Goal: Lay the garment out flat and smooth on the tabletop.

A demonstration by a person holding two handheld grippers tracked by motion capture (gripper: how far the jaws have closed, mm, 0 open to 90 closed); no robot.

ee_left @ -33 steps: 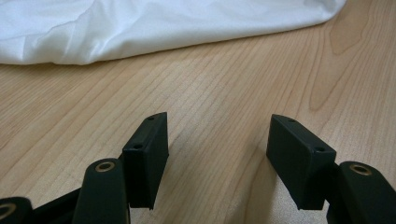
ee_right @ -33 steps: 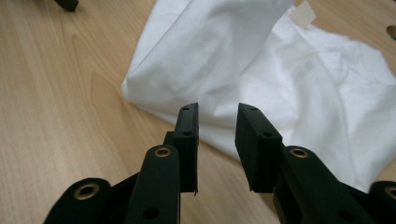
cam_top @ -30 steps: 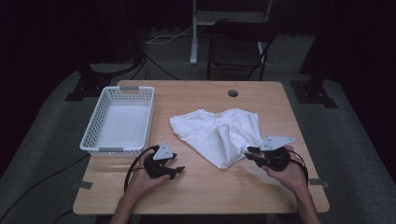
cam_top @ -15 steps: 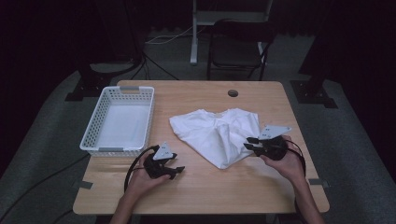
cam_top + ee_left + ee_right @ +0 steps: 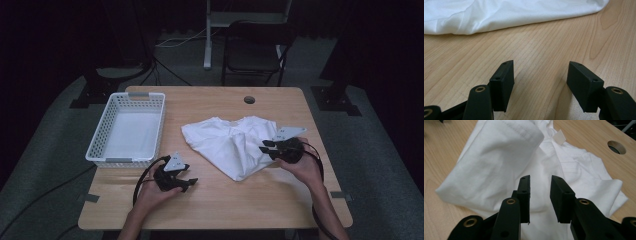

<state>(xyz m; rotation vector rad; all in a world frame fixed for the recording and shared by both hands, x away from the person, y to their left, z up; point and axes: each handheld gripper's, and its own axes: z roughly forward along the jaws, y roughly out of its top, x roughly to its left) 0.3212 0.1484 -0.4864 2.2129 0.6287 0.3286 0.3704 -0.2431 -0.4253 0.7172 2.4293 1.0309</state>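
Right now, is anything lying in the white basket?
No, the white basket shows a bare floor; the white shirt lies on the table.

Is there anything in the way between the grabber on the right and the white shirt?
Nothing visible is in the way. The right gripper sits at the edge of the white shirt. In the right gripper view its jaws stand apart over the cloth, with no fabric pinched between them. The left gripper rests on bare table, apart from the shirt.
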